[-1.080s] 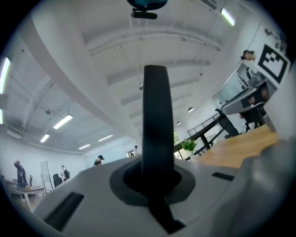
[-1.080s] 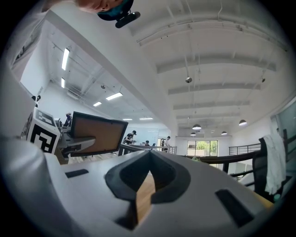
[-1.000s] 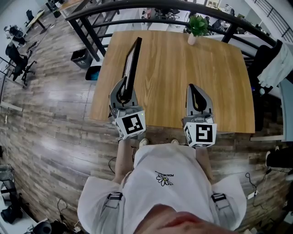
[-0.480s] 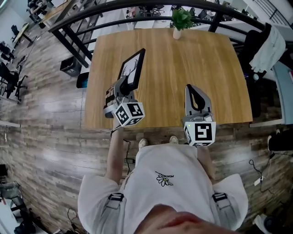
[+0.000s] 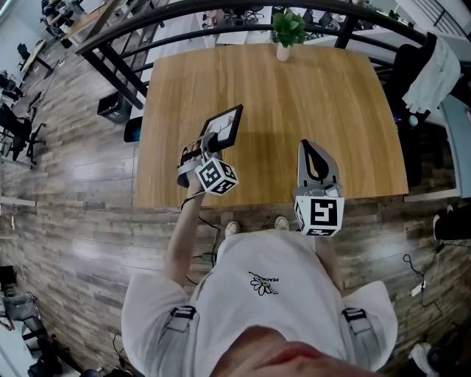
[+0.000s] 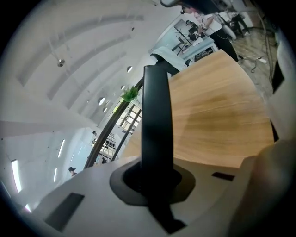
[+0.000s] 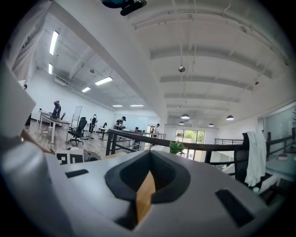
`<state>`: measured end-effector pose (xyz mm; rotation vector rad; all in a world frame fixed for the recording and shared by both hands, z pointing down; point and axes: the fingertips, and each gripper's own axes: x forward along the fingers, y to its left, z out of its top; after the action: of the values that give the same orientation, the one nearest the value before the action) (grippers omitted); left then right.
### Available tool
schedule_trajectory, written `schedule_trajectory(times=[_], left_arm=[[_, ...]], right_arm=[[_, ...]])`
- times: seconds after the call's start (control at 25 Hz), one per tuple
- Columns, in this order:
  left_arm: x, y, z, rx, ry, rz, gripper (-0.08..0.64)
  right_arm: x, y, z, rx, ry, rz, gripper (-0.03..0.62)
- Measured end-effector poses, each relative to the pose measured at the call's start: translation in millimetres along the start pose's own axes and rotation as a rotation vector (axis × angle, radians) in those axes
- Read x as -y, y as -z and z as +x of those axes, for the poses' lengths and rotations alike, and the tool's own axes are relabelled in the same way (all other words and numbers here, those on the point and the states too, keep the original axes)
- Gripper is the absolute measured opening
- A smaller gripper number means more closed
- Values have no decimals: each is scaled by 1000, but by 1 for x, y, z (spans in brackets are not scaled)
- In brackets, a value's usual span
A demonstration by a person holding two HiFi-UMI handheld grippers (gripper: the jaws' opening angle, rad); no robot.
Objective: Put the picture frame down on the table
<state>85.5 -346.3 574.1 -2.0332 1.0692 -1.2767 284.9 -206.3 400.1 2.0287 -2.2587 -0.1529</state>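
The black picture frame (image 5: 223, 126) with a white print hangs tilted over the front left of the wooden table (image 5: 331, 96), its face turned up and to the left. My left gripper (image 5: 207, 141) is shut on its near edge. In the left gripper view the frame (image 6: 155, 115) rises as a dark bar out of the left gripper (image 6: 153, 185), with the table (image 6: 222, 111) behind it. My right gripper (image 5: 312, 147) hovers over the table's front edge, shut and holding nothing. Only a sliver of table wood shows through the right gripper (image 7: 147, 178).
A small potted plant (image 5: 286, 33) stands at the table's far edge, also visible as the plant (image 7: 176, 147) beyond the right jaws. A black railing (image 5: 184, 16) runs behind the table. A chair with a white garment (image 5: 434, 70) is at the right. A dark bin (image 5: 115, 107) stands on the floor at left.
The left gripper has rolled and drawn the frame nearer, turning it from edge-on and long to tilted with its face showing. The right gripper has stayed put.
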Motion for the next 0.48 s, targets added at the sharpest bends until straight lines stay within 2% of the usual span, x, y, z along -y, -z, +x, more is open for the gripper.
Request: schedule_trajectory(times=[0.24,0.36,0.48], left_arm=[[30,5,22,-57,72,104,23],[47,7,24,-69,112,118,23],[55,6,26,-84,114,152,23]], right_arm=[[0,13,-4,-27,26,32,9],[-1,17,-7,-40,33,41,9],[-1,18,-7,-41,39,45,9]])
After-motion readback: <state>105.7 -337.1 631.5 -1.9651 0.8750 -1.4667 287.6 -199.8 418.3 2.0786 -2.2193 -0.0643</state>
